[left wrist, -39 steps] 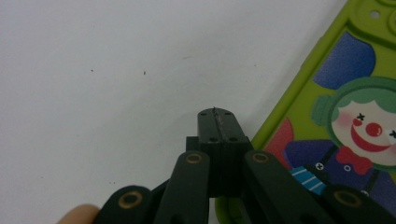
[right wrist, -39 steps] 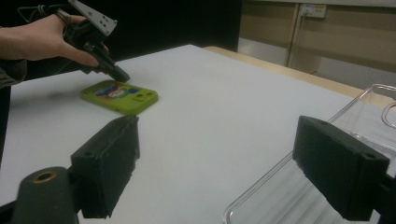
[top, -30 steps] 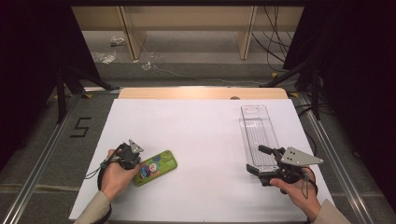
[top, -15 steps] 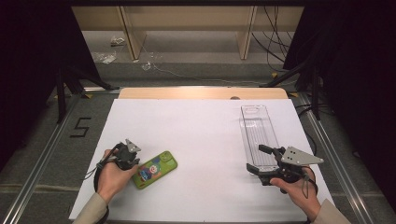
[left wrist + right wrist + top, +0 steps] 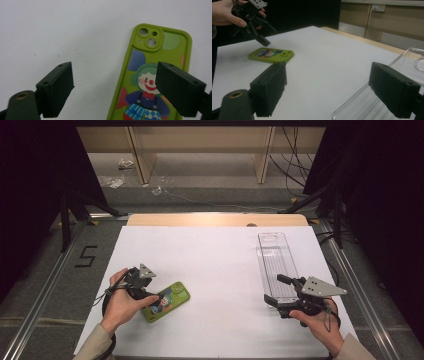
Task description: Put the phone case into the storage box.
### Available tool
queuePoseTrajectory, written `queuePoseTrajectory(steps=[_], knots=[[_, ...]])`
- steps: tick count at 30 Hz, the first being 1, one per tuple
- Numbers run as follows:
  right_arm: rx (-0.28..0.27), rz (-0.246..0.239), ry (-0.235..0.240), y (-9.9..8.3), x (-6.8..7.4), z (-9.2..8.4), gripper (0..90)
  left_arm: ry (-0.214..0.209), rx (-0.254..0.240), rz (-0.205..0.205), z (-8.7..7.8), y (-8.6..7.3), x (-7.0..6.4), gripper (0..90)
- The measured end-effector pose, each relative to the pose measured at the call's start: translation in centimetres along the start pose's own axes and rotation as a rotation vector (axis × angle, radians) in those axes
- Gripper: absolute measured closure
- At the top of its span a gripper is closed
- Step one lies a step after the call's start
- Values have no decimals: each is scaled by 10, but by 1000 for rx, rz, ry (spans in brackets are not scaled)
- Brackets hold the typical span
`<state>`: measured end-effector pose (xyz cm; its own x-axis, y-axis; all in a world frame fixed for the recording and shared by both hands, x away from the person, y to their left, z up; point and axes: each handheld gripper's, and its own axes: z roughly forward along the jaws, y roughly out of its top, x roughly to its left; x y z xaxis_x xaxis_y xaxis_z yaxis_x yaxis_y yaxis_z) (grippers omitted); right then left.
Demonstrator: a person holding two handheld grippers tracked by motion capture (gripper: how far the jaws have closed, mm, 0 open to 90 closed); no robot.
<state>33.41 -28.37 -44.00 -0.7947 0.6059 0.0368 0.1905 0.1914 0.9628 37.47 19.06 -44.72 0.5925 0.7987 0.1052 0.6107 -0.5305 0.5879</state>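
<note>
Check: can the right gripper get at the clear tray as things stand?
Probably yes. The right gripper sits open at the near end of the clear tray, with nothing between them; the green phone case lies well off by the left gripper.

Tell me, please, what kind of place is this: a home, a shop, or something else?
Probably a lab or recording station, not a home. A white table stands inside a metal frame with black curtains around it, a floor mark "5" sits beside it, and loose cables trail across the floor behind.
</note>
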Motion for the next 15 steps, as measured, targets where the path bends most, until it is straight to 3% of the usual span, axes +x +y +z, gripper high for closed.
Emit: queuePoseTrajectory(steps=[1, 3, 6, 15], knots=[[-3, -1, -2, 1, 0, 0, 158, -15, 10, 12, 1, 1, -2, 9], [-4, -1, -4, 1, 0, 0, 158, -30, 20, 47, 3, 2, -4, 0], [-1, 0, -3, 0, 0, 0, 158, -24, 42, 77, 7, 3, -9, 0], [-1, 1, -4, 0, 0, 0, 158, -121, 150, 245, 16, 4, -18, 25]])
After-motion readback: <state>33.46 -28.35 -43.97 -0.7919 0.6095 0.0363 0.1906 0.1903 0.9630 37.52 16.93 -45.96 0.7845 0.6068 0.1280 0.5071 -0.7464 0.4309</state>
